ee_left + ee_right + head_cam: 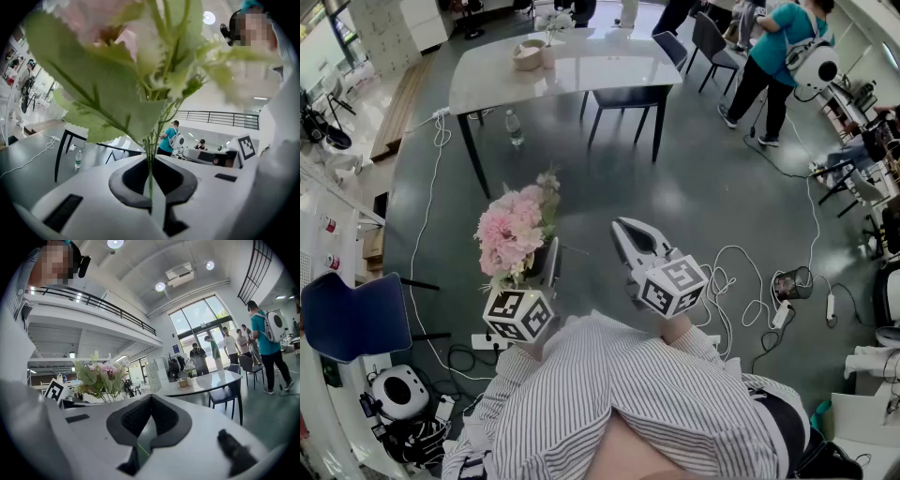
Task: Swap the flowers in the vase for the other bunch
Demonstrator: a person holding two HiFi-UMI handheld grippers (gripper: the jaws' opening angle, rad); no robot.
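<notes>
My left gripper [546, 261] is shut on the thin green stems [150, 165] of a bunch of pink flowers [514, 231], held upright in front of me. In the left gripper view [151, 161] its leaves [108, 93] fill most of the picture. My right gripper [624, 229] is beside it, shut, with nothing between its jaws [150, 401]; the pink bunch [101, 376] shows at the left of its view. A pale vase [548, 53] with white flowers [551, 21] stands on the far white table [581, 70], well away from both grippers.
A round bowl [528, 54] sits next to the vase. A dark chair [623, 98] is tucked under the table and a water bottle [515, 128] stands on the floor by a table leg. Cables [741, 281] trail across the grey floor. A blue chair [352, 314] is at my left; people stand at the back right.
</notes>
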